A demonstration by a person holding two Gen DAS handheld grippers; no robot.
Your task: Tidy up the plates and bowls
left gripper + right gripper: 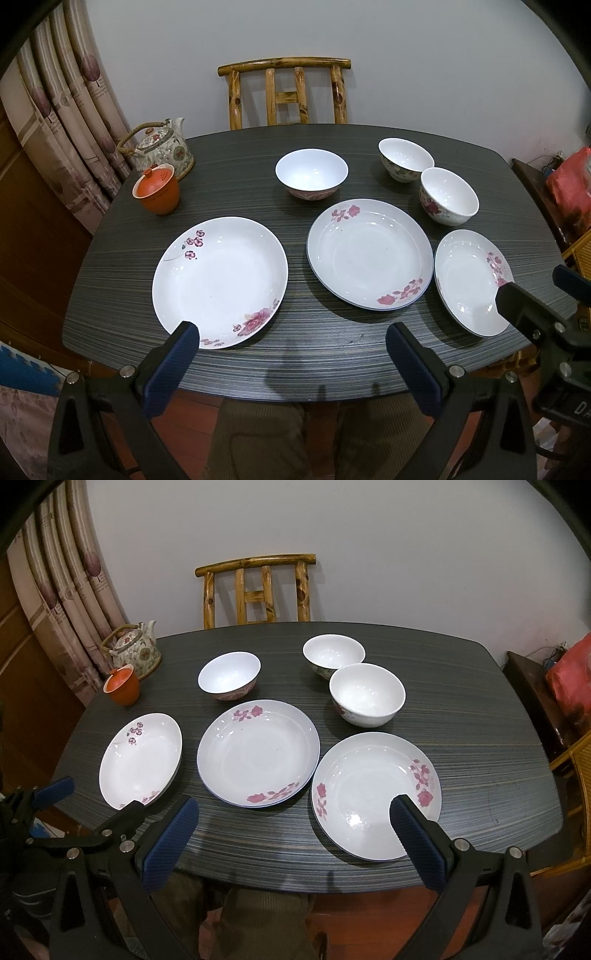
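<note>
You have three plates [220, 282] [370, 254] [469, 280] toward six o'clock, three bowls [311, 173] [405, 158] [448, 195] toward twelve, one teapot [162, 147], one orange cup [156, 190] at ten, and one chair [286, 92].

Three plates are set in a row along the near half of the bench [332, 354]: the left plate [220, 281], the middle plate [370, 253] and the right plate [471, 281], each lying flat and apart from its neighbours. Three bowls are placed behind them. The left bowl [311, 173] is found just behind the gap between left and middle plates. The far right bowl [405, 158] and the near right bowl [448, 195] are set close together behind the right plate. At the far left corner a teapot [162, 147] is stood, with a lidded cup [156, 190] just before it. A chair [286, 92] is placed behind the bench's far edge.
</note>
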